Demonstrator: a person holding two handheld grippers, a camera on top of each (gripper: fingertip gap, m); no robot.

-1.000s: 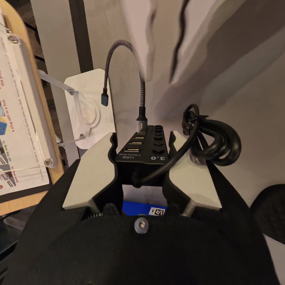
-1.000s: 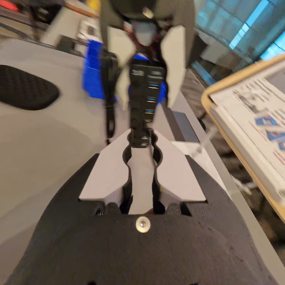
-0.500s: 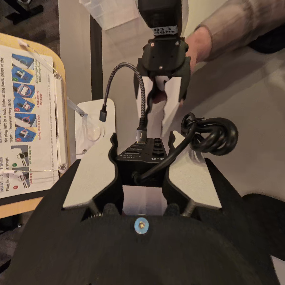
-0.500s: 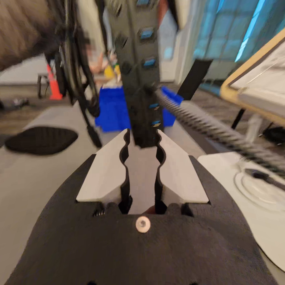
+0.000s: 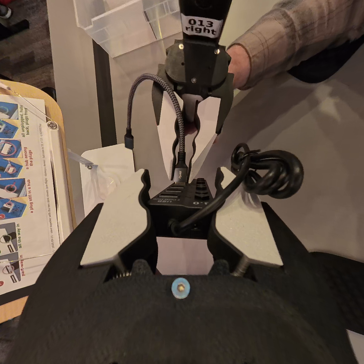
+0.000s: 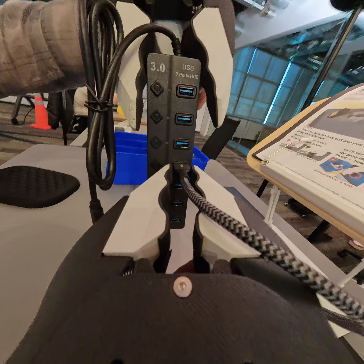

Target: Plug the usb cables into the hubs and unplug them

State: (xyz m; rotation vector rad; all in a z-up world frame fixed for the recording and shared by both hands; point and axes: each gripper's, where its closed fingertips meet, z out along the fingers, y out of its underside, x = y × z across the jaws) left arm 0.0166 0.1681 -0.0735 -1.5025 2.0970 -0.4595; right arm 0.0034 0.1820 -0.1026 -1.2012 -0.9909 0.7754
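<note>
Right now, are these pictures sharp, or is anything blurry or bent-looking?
Left wrist view: USB hub and braided cable sharp, table edges bowed by the wide lens. Right wrist view: hub crisp, sleeve and background soft, warm dim light.

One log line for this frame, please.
left claw: shut on black seven-port hub | right claw: open around braided grey cable's plug, seated

The hub (image 6: 171, 110) is matt black plastic. Plugged into it, the cable (image 6: 236, 230) has a woven grey-and-black braid and a plug (image 5: 178, 173) that looks like brushed metal. Beside the hub, its cord (image 5: 271, 173) is smooth, slightly glossy rubber. The fingers (image 5: 122, 212) show matt white faces, and the worktop (image 6: 29, 246) is smooth grey.
</note>
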